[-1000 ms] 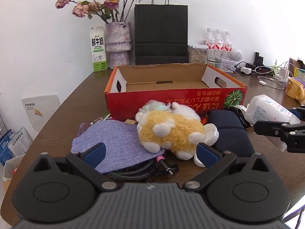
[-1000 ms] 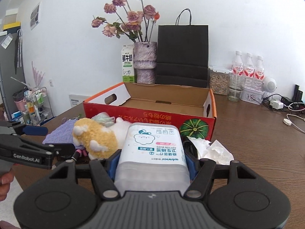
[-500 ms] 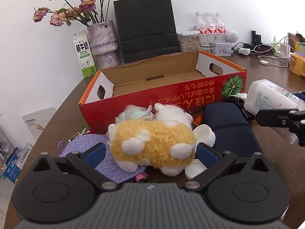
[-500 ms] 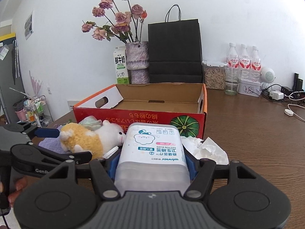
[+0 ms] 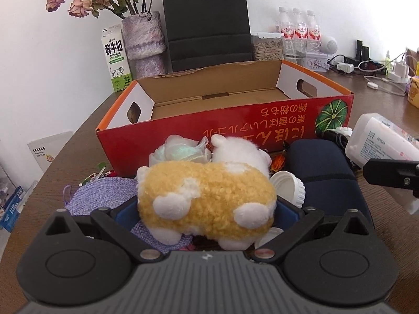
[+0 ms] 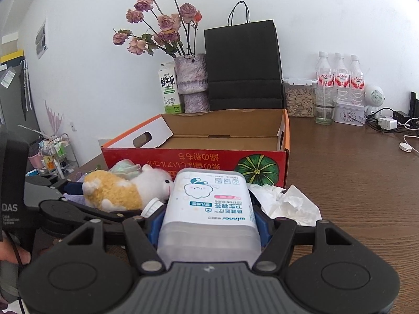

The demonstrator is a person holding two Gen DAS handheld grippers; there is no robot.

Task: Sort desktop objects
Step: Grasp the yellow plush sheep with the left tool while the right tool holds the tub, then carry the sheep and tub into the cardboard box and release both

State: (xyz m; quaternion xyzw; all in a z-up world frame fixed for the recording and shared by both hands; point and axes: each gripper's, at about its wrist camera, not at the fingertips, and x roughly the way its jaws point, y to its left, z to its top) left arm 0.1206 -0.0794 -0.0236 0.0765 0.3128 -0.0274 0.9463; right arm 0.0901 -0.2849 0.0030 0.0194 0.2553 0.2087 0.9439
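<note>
We had the plush toy point(image 5: 207, 196) lying on its side on the clutter just in front of the red cardboard box point(image 5: 235, 128), its yellow body between the blue pads of our left gripper point(image 5: 207, 210); the pads flanked it closely, but we could not tell whether they pressed on the fur or only stood beside it. Our right gripper point(image 6: 207, 225) was clamped on the cotton-bud box point(image 6: 208, 206), holding it by its two sides, near the box's front wall.

The risks, as we judged them, began with the toy itself; its pile was soft and would give under the pads, so a shallow grip could slide off as we lifted. Beneath it lay the purple woven pouch point(image 5: 104, 196), and a white cap point(image 5: 289, 187) touched its flank; either could be snagged and dragged along, or the cap knocked to the wooden table point(image 6: 353, 183). The iridescent bundle point(image 5: 178, 153) leaned against the toy's back and might tumble. The two grippers sat near each other; swinging both toward the empty box at once could make them collide, and the box's raised front wall could catch a load carried too low.
</note>
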